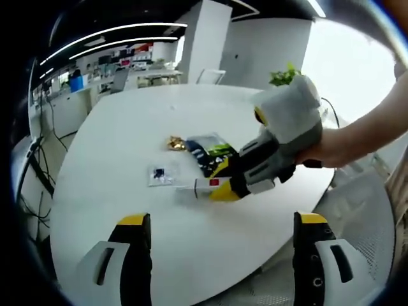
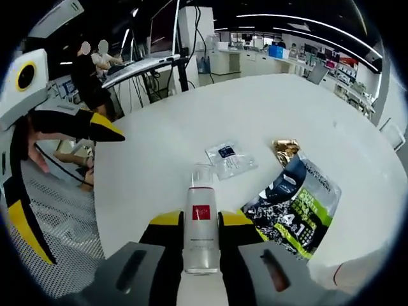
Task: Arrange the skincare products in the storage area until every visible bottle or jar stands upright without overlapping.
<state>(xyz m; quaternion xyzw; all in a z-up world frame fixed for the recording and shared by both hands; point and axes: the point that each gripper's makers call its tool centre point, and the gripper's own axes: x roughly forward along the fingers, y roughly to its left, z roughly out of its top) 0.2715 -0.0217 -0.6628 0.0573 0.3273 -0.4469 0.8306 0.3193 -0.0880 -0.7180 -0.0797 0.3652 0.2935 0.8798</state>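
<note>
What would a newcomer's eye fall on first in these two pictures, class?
First, the white bottle with a red label, lying clamped between the right gripper's yellow-tipped jaws over the white table. Beside it lies a dark snack bag with green print, with a small clear packet just beyond. The left gripper hangs open above the near table edge.

I am standing at a big round white table (image 1: 127,140) in an open-plan office — its top glossy under long ceiling light strips (image 1: 121,29). A square white pillar (image 1: 204,38) rises beyond the table's far edge, with a green plant (image 1: 284,75) beside it. Shelves and counters with coloured boxes (image 1: 127,60) line the back wall. In my right gripper view a desk with monitors (image 2: 153,44) stands past the table's edge, two people seated there — and a white mesh chair (image 2: 60,223) sits close by.
</note>
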